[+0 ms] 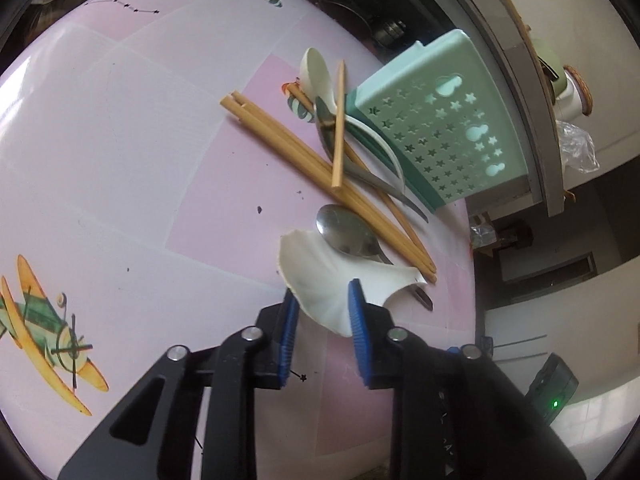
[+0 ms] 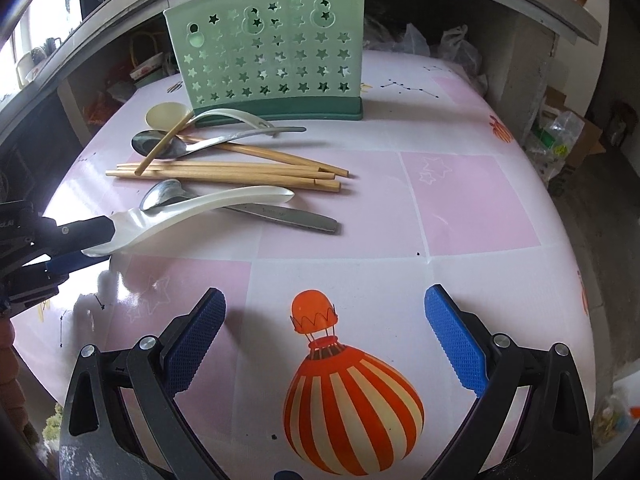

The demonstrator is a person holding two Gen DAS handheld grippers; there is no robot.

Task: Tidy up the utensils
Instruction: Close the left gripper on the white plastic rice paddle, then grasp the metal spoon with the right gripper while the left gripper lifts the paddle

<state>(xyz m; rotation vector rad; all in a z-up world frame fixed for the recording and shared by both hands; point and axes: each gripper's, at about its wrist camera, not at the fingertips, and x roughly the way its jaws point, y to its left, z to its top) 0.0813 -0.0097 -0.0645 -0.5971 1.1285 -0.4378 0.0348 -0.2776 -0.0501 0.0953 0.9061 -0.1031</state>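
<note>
A long white plastic spoon (image 1: 320, 280) (image 2: 208, 204) lies tilted over a metal spoon (image 1: 348, 232) (image 2: 164, 194). My left gripper (image 1: 324, 314) (image 2: 86, 242) is shut on its bowl, one blue pad on each side. Behind them lie several wooden chopsticks (image 1: 288, 148) (image 2: 228, 172), a second metal spoon (image 2: 156, 146) and a cream spoon (image 1: 316, 68) (image 2: 164, 114). The green star-cut utensil holder (image 1: 436, 120) (image 2: 272, 52) stands upright at the back. My right gripper (image 2: 326, 320) hangs open over the balloon print, with nothing between its fingers.
A flat metal handle (image 2: 296, 218) sticks out under the white spoon. The pink table (image 2: 480, 200) drops off to the right and the far side, where shelves hold plastic bags (image 2: 456, 48). A black device with a green light (image 1: 554, 392) sits beyond the table edge.
</note>
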